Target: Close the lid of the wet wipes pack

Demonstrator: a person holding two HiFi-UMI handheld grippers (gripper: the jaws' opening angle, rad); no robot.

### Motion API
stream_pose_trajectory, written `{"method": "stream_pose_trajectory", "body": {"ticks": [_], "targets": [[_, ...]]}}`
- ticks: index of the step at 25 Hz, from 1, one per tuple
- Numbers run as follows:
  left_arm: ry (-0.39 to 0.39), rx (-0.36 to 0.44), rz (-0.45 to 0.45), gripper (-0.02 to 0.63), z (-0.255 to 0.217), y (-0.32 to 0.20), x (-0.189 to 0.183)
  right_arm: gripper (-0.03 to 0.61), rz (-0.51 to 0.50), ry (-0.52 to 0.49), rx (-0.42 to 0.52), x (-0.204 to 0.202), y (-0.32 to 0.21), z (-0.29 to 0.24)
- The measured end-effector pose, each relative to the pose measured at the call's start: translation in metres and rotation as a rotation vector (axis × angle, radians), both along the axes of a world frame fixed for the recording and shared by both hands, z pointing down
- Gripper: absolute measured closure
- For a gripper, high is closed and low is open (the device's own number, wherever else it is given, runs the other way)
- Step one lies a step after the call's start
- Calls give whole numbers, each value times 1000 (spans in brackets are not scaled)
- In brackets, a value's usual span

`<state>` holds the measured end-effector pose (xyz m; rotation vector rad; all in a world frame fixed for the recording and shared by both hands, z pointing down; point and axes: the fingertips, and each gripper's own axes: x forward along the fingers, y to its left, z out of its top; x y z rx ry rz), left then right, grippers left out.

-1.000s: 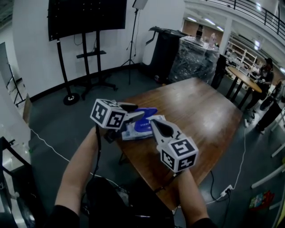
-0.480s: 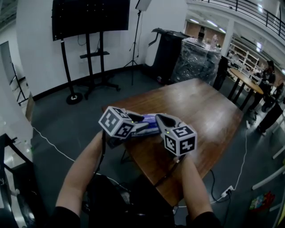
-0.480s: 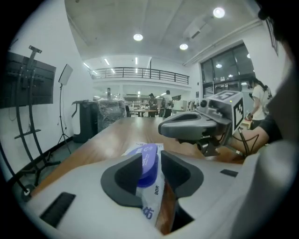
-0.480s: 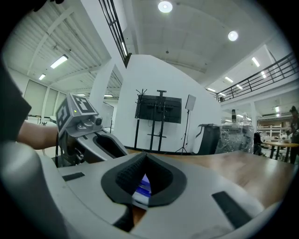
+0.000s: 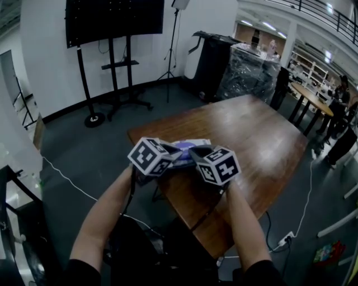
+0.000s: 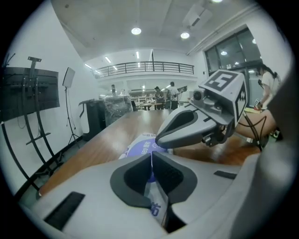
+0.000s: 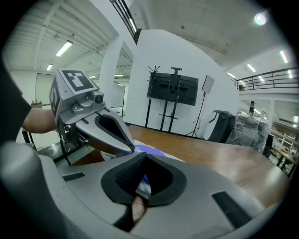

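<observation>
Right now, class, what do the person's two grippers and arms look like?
The left gripper and right gripper are light grey with dark textured fingers. Each carries a white cube with black square markers. A thin black cable hangs under the left.

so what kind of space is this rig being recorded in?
Probably a big open lab or workshop hall, not a home: a large screen on a rolling stand, a light stand beside it, a film-wrapped pallet load, and a railed mezzanine above.
</observation>
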<state>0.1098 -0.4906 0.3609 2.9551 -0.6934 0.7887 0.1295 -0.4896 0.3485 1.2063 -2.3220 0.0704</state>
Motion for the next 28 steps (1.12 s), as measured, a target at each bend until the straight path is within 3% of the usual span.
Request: {"method": "stream_pose_trajectory", "body": {"ticks": [6, 15, 19, 22, 28], "targets": [[-49, 8, -17, 598, 11, -2, -1, 568, -15, 62, -62, -2, -1, 16], [-50, 12, -17, 604, 12, -3, 3, 568, -17, 140, -86, -1, -4, 23], [-25, 31, -18, 604, 9, -7, 12, 568, 18, 92, -47, 6, -8, 20], [-4, 89, -74, 604, 8, -17, 12, 568, 38, 25, 18, 13, -5, 7], [144, 153, -136, 604, -22, -3, 0, 568, 28, -141, 172, 9, 20, -42]]}}
